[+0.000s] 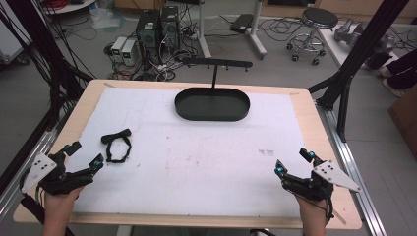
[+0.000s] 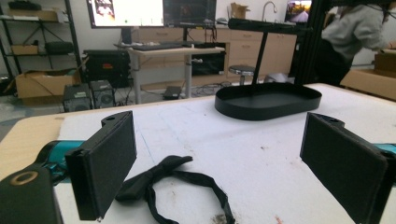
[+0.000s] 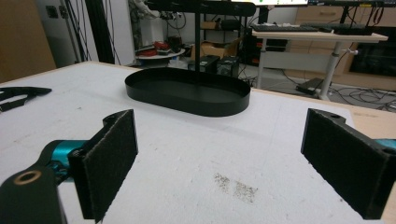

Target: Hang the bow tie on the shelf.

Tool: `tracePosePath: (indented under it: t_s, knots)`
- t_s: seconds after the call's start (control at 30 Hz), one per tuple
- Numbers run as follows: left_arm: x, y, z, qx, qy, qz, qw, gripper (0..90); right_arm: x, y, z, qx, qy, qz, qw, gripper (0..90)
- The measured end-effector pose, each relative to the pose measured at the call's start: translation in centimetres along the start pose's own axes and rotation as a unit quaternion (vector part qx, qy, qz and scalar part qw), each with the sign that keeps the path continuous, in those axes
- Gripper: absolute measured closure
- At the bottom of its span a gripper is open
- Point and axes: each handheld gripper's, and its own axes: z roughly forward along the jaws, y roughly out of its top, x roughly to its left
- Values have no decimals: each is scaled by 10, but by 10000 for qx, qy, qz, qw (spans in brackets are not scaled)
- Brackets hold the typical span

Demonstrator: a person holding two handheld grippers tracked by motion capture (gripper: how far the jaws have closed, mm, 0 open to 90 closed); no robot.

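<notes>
Resting Position: Both Grippers Spread, Bow Tie at Left

Covering most of the wooden table (image 1: 305,105) is a white mat (image 1: 196,157), lightly stained near its middle. At the far centre stands a black oval tray (image 1: 212,104) with an upright post carrying a crossbar with small hooks. The left gripper (image 1: 84,155) sits at the near left, jaws wide apart and holding nothing. The right gripper (image 1: 294,162) sits at the near right, jaws likewise apart and empty. A black bow tie (image 1: 117,143) lies flat on the mat just ahead of the left gripper: a soft fabric knot with a thin strap looped in a ring.
</notes>
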Motion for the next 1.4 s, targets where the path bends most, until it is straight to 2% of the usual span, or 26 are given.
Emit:
tracePosePath:
  t_s: [0.17,0.27,0.47,0.57,0.63,0.7,0.73,0.8,0.83,0.87,0.97,1.0,1.03,1.07,1.1,1.13,1.17,1.2,1.27,1.33,1.37,1.4]
  knots:
    - [0,-3,7,204,-114,48,9997,134,2,-2,4,73,93,0,9999,99]
    - [0,-4,11,420,-173,79,9989,138,3,-2,6,113,127,-31,9999,99]
    - [-5,-6,23,1054,-377,152,9936,176,2,-2,4,82,127,-16,9999,99]
    - [-9,-9,32,1393,-432,254,9890,190,1,-2,3,88,117,18,9999,99]
    - [-10,-10,37,1577,-479,284,9859,232,0,-2,2,79,90,49,9999,99]
    - [-10,-11,42,1672,-521,224,9843,232,-1,-2,2,70,58,31,10000,99]
    - [-10,-11,43,1698,-531,181,9839,235,-2,-2,1,53,42,96,9999,99]
    - [-9,-14,49,1829,-541,71,9816,240,-1,-2,1,60,42,140,9999,99]
    - [-10,-15,55,1969,-569,42,9788,247,-1,-1,0,39,28,94,9999,99]
    - [-10,-15,55,1969,-569,42,9788,253,-1,-1,0,39,28,94,9999,99]
    - [-11,-16,67,2216,-616,-10,9732,300,-1,0,-2,-6,6,124,9999,99]
    - [-11,-17,73,2339,-616,-82,9703,305,-2,0,-2,-11,-6,126,9999,99]
    - [-11,-17,73,2339,-616,-82,9703,337,-1,0,-2,-8,-8,139,9999,99]
    - [-11,-17,76,2396,-644,-105,9687,337,-1,0,-2,-8,-8,139,9999,99]
    - [-11,-17,79,2457,-626,-102,9673,392,-1,0,-1,2,-3,135,9999,99]
    - [-11,-17,81,2535,-596,-80,9655,392,-1,0,-1,2,-3,135,9999,99]
    - [-11,-18,84,2638,-526,-98,9631,441,-2,-1,-1,6,3,113,9999,99]
    - [-11,-18,84,2638,-526,-98,9631,452,-2,-1,-1,6,3,113,9999,99]
    - [-10,-20,87,2799,-472,-118,9588,463,-2,-1,-1,4,2,129,9999,99]
    - [-8,-23,90,3006,-370,-119,9529,487,-3,-1,-2,-14,9,142,9999,99]
    - [-8,-23,90,3006,-370,-119,9529,501,-3,-1,-2,-14,9,142,9999,99]
    - [-7,-24,91,3041,-342,-129,9520,501,-3,-1,-2,-21,13,138,9999,99]
